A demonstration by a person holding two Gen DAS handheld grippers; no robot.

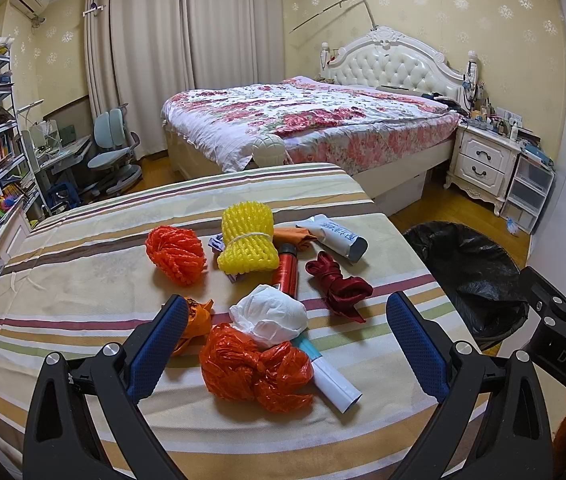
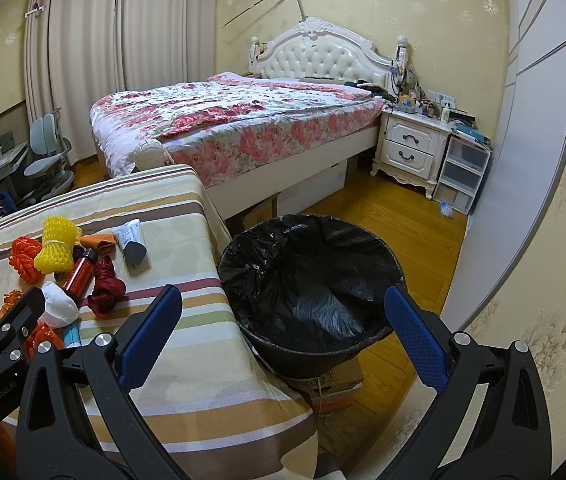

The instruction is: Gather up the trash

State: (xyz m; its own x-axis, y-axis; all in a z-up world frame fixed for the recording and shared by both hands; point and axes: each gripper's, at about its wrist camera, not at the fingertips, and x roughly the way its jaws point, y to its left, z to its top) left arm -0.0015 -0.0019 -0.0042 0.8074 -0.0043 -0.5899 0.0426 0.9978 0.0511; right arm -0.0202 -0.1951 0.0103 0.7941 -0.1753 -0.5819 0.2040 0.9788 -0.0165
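Nearest the left tool (image 1: 287,344), whose blue pads stand spread wide and grasp nothing, lies a knotted orange plastic bag (image 1: 257,368) on the striped desk (image 1: 83,280); it looks light, crinkly and soft, likely slippery on smooth folds, so the bunched knot in its middle seems the best place to pinch. Touching its far side is a crumpled white tissue wad (image 1: 269,316), weightless and squashy, and a white tube with a teal end (image 1: 333,376) pokes out from under both, stiffer and apt to roll. A smaller orange scrap (image 1: 197,318) sits beside the left pad. Further on come a dark red ribbon bundle (image 1: 339,286), limp and easy to snag, a red bottle (image 1: 286,272), hard and smooth, then a yellow foam net roll (image 1: 248,244) tied with a band, an orange foam net (image 1: 176,254) and a grey-capped white tube (image 1: 335,236); the nets look springy and airy. The right tool (image 2: 283,332), likewise released and empty, hangs above the black-lined trash bin (image 2: 311,280) just beside the desk edge. Beyond stands a bed (image 1: 307,120) with a floral cover
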